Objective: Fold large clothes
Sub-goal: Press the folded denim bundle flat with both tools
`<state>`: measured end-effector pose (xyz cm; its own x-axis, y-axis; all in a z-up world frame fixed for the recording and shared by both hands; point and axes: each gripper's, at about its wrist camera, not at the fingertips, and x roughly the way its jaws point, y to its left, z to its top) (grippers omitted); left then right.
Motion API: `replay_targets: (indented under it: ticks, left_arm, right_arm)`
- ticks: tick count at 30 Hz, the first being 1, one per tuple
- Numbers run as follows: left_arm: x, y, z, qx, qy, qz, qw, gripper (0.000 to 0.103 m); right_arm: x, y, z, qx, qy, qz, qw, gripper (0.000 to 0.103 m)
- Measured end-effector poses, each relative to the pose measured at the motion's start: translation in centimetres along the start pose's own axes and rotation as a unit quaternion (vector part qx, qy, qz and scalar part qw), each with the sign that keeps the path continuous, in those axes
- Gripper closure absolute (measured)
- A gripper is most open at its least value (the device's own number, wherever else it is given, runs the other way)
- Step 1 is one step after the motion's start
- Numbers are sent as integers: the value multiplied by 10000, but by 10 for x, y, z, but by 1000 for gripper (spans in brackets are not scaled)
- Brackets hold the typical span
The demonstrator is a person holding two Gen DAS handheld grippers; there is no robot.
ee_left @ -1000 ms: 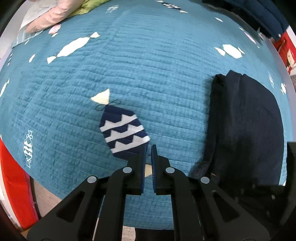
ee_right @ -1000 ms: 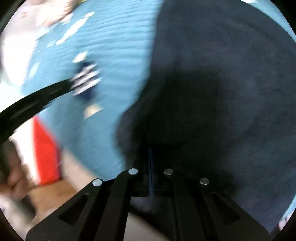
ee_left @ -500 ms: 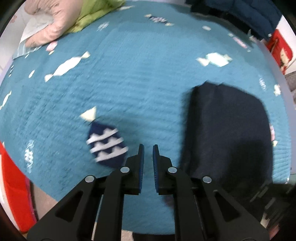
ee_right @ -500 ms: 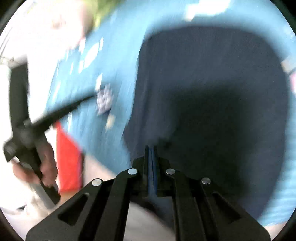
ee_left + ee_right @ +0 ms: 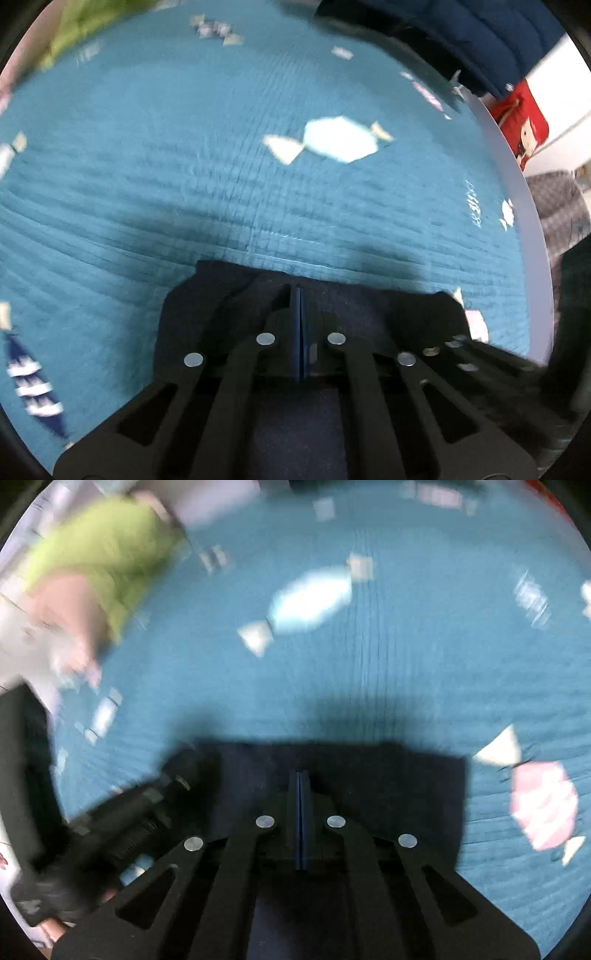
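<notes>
Dark garment [image 5: 207, 314] lying folded small on teal bed quilt [image 5: 221, 166]; left tool [image 5: 300, 295] closing, right tool [image 5: 300, 779] fully closed, both over cloth, grip on it unclear; probably only final fold or smoothing left.

Green bundle [image 5: 99, 557] blurred, perhaps folded clothing.

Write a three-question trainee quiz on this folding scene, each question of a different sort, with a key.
1. True or false: the left gripper stands wide open above the dark garment.
2. Multiple choice: the quilt under the garment is A) red, B) teal with candy shapes, C) plain white.
3. Fill in: the right gripper is ____ on the garment's edge.

Key: 1 false; 2 B; 3 shut.
</notes>
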<state>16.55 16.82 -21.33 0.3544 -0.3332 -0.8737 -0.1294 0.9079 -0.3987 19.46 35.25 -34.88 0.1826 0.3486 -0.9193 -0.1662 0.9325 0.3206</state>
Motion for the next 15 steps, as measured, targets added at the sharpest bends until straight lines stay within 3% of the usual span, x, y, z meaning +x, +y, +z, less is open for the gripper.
replay_targets:
  ticks: [3,5,7,9,10,11,12,15]
  left_arm:
    - [-3,24,6,-470,143,-598,9970,100]
    - [-19,27,11,-607,63,-587,9964,100]
    - [-30,22,14,-400,-244,-19,9989,100]
    - [-9,22,20,-204,57,347,9992,101]
    - [9,26,21,-184,222,531,9982,101]
    - [21,26,21,-66,179,670,9976,101]
    - [22,22,20,73,141,771,9969,101]
    - [13,11,21,333,181,979,9945,101]
  right_arm:
    - [-7,-4,8,173,141,291,9993,103]
    - [-19,-3,10,205,156,335,9991,103]
    - [-30,2,16,150,-17,403,9991,100]
    - [-12,14,20,6,363,895,9953,100]
    - [2,17,21,-72,517,777,9956,100]
    - [18,22,19,-219,555,366,9975,103]
    - [23,25,17,-334,478,282,9979,103]
    - [1,13,14,-123,589,561,9966,103]
